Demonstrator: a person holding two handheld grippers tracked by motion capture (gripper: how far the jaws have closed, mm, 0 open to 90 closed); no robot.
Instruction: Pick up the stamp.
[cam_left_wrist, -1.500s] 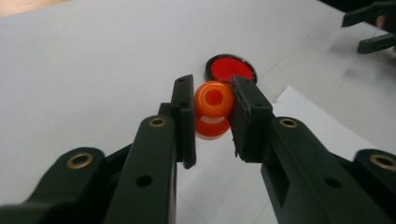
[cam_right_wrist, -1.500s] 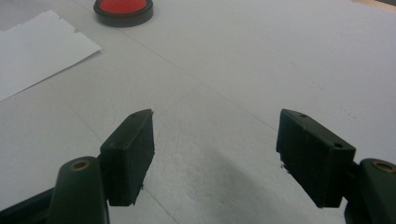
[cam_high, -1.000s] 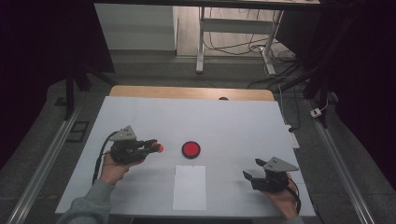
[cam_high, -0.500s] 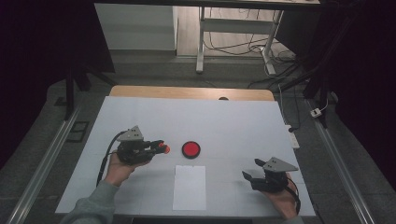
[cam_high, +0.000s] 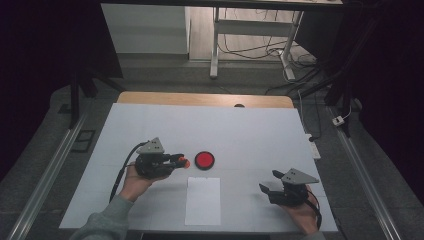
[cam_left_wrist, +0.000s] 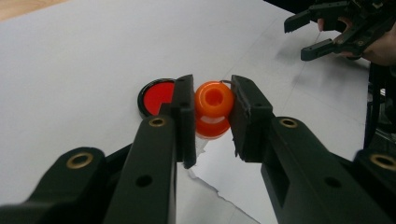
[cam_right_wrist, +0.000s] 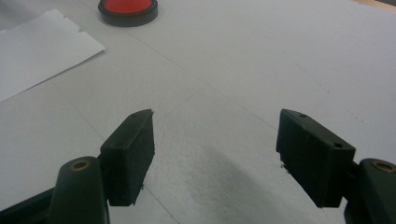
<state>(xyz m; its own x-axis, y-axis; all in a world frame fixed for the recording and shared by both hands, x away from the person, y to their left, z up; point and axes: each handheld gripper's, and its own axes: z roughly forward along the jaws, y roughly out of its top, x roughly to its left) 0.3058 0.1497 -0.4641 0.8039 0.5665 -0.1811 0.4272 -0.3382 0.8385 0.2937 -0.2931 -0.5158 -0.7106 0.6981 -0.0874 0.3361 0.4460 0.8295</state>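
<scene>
— Left claw, seen from the high view?
— Clamped on a small orange plastic stamp, just left of the round red ink pad in a black rim; the white paper sheet lies on the desk.

— Left gripper view?
— Both jaws press the stamp's sides, pad behind.

— Right gripper view?
— Right claw stands wide apart over bare desk, gripping nothing.
</scene>
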